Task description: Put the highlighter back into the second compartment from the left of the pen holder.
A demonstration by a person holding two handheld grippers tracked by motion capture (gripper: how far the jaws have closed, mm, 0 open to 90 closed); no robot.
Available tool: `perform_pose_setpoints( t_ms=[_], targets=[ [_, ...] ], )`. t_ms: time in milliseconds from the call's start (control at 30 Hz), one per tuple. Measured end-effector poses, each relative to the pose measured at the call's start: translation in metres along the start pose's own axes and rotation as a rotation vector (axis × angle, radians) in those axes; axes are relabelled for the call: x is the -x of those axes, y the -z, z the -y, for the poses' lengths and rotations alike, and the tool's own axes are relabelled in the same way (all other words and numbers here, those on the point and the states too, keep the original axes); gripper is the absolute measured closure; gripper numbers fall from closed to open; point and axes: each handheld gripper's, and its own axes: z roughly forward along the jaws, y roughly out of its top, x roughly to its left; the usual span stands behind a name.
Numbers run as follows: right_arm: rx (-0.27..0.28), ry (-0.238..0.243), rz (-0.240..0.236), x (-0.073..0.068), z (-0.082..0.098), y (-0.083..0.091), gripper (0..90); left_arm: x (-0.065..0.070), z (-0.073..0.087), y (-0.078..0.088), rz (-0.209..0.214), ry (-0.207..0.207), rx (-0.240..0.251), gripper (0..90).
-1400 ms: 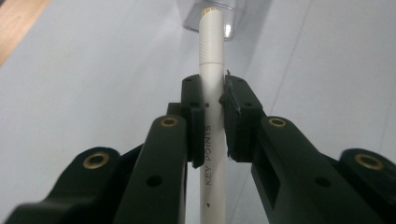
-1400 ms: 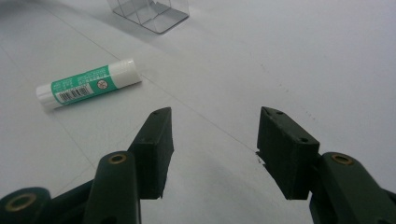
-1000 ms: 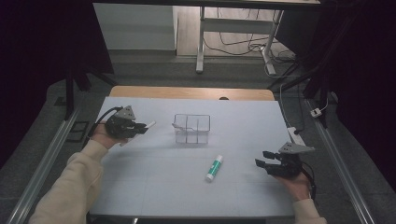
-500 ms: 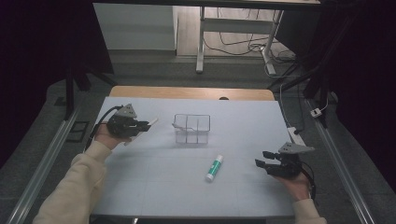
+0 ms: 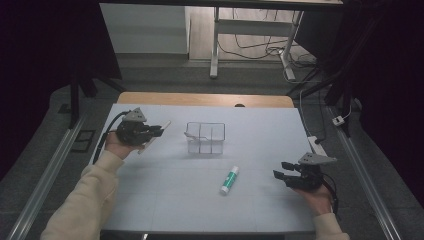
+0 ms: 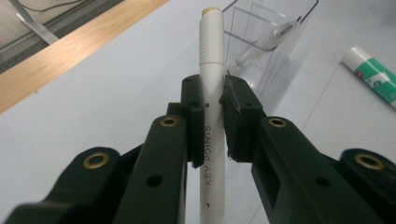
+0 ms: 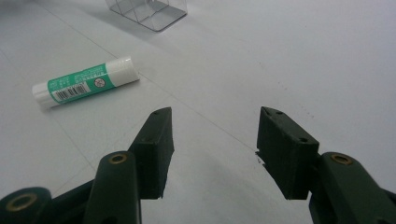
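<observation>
High view: left tongs [image 5: 159, 131] clench a white pen [image 6: 212, 93] near the clear box [image 5: 205, 137]; glue stick [image 5: 229, 180] lies mid-bench, unpicked, right tongs [image 5: 280, 170] released.

Glue stick [image 5: 229, 180] before organizer [image 5: 205, 138] (near)

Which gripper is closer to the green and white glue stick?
Right. The right gripper sits open just to the right of the glue stick; the left gripper, holding a white pen, is farther off, up-left past the clear box.
</observation>
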Motion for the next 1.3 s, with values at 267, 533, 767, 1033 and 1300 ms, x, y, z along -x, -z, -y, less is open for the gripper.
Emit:
perform_pose_setpoints(
  t_ms=[267, 533, 767, 1033, 1300],
  targets=[
    [-0.008, 0.004, -0.001, 0.000, 0.000, -0.001, 44.8, -0.001, -0.006, 0.002, 0.021, 0.038, 0.066, 79.2],
    [-0.008, 0.004, -0.002, 0.000, 0.001, -0.002, 44.7, 0.001, -0.014, 0.001, 0.019, 0.042, 0.099, 79.2],
    [-0.009, 0.006, -0.001, -0.001, 0.000, -0.002, 44.8, 0.002, -0.021, 0.000, 0.015, 0.046, 0.129, 79.2],
    [-0.012, 0.005, 0.000, -0.001, 0.001, -0.003, 44.8, 0.004, -0.031, 0.001, 0.018, 0.037, 0.152, 79.2],
    [-0.015, 0.001, -0.004, -0.001, 0.001, -0.004, 44.8, 0.004, -0.042, -0.005, 0.039, 0.044, 0.187, 79.2]
  ],
)
